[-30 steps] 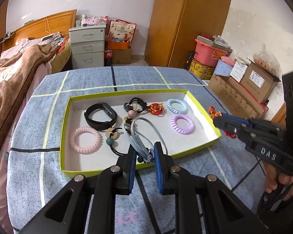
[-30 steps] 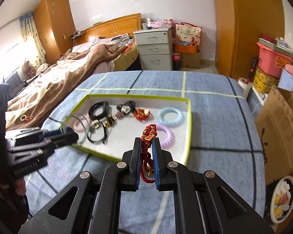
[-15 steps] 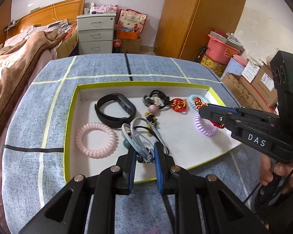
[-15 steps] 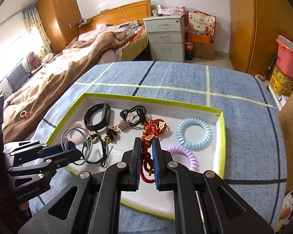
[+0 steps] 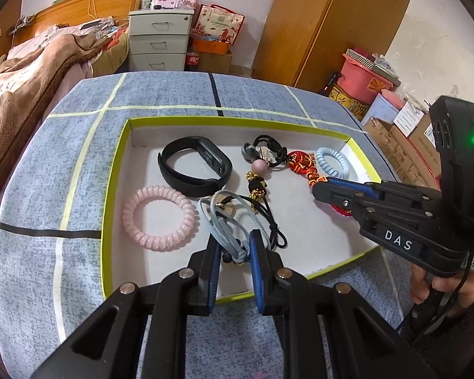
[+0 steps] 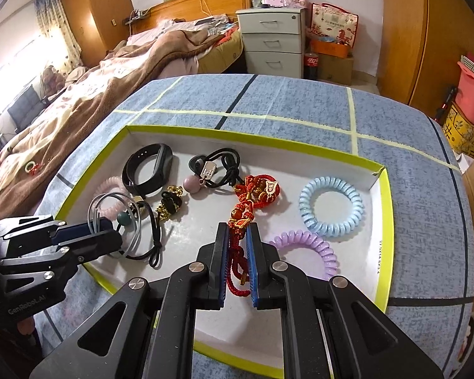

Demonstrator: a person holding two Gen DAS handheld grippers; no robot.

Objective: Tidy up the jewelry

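Over tray (image 5: 113,170): left gripper (image 5: 234,249) pinches blue-grey loops (image 5: 219,221); right gripper (image 6: 239,244) pinches red charm (image 6: 237,252). Bare white floor near front rim.

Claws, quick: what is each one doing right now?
Left claw: closed on the grey-blue hair tie, over the tray.
Right claw: closed on the red knotted charm.
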